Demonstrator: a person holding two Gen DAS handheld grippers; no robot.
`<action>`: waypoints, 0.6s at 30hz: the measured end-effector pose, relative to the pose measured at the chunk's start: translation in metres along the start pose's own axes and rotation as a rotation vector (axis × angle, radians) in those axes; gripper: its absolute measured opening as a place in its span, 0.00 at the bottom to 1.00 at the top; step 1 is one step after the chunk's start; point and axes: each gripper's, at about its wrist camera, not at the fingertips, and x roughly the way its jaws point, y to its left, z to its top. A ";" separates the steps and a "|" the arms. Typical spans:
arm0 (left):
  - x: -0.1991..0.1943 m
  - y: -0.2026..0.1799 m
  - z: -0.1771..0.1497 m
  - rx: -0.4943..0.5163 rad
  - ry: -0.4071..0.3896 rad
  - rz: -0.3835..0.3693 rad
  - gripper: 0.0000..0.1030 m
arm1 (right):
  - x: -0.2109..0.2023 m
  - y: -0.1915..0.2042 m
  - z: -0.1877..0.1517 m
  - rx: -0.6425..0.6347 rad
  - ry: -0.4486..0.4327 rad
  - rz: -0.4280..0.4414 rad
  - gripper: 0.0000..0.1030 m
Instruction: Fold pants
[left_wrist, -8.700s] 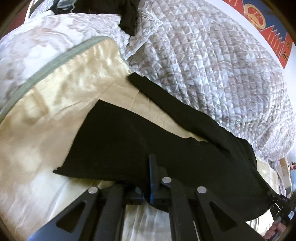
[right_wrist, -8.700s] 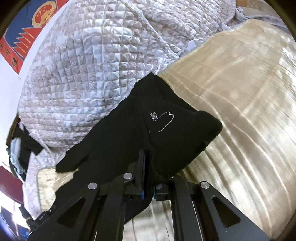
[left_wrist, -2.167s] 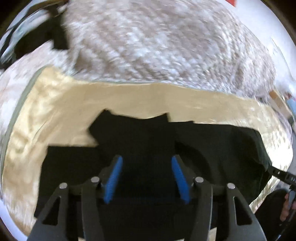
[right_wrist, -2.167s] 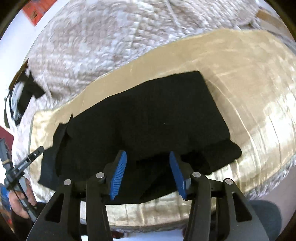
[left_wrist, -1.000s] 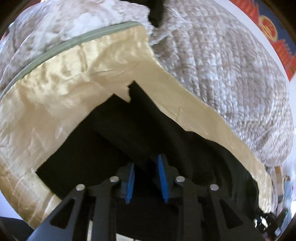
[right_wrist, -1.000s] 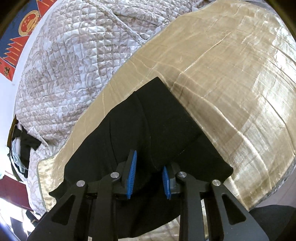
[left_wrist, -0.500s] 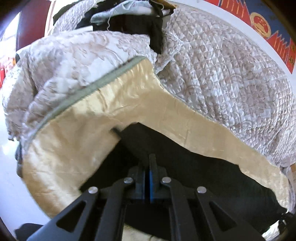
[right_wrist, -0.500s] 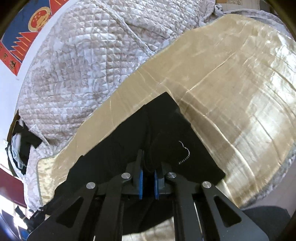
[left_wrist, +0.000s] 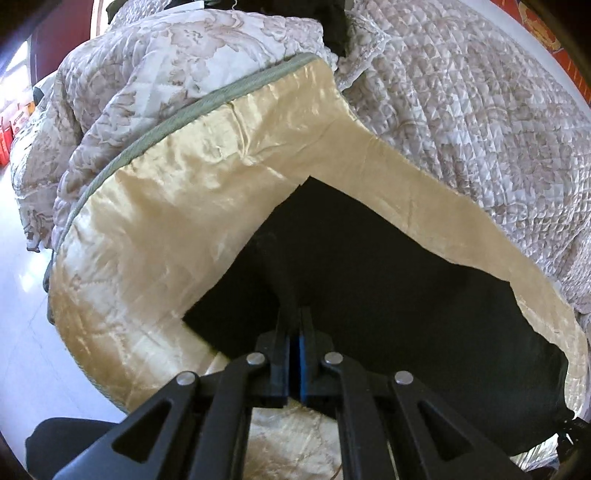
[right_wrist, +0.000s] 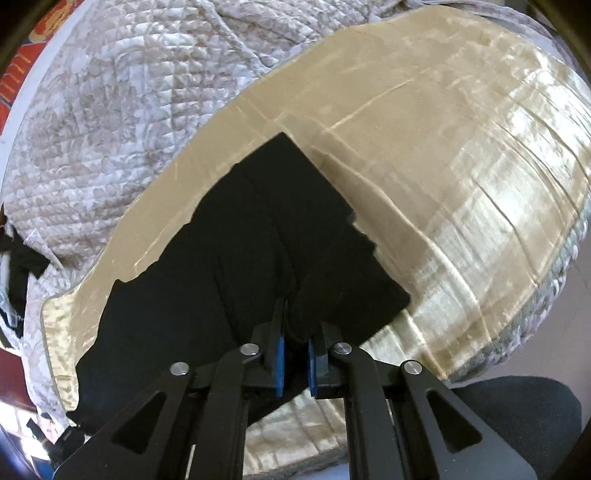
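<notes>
My left gripper (left_wrist: 295, 325) is pinched tight on the black pants (left_wrist: 369, 288), blue pads pressed together with a ridge of cloth drawn up between them, low in the middle of the left wrist view. From that pinch the fabric fans out across the lower centre and right of the frame as a flat, matte black sheet, so dark that hardly any seam or detail shows. One sharp corner points toward the upper middle, another straight-cut corner sits to the lower left of my pads, and the far edge runs ragged toward the right.

Over in the right wrist view, my right gripper (right_wrist: 293, 332) has a thick fold of the same pants (right_wrist: 240, 277) bunched between its pads, so the jaws stand slightly apart with cloth filling the gap. Here the pants lie layered: a squared corner points up at the centre of the frame, stepped edges show along the right side where one layer sits on another, and long soft creases run back from my pads toward the lower left.

The pants rest on a shiny gold satin cover (left_wrist: 155, 221), wrinkled and catching the light. Beyond it, filling the top of both views, is a quilted beige-and-white bedspread (left_wrist: 480, 92).
</notes>
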 end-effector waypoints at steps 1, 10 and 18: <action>-0.004 0.003 -0.001 -0.007 -0.012 0.012 0.09 | -0.007 0.001 0.000 -0.004 -0.025 -0.024 0.15; -0.040 -0.004 0.020 0.005 -0.170 0.073 0.18 | -0.063 0.033 0.000 -0.165 -0.327 -0.182 0.22; 0.011 -0.050 0.002 0.144 0.082 -0.098 0.33 | 0.016 0.030 -0.010 -0.222 0.021 -0.154 0.22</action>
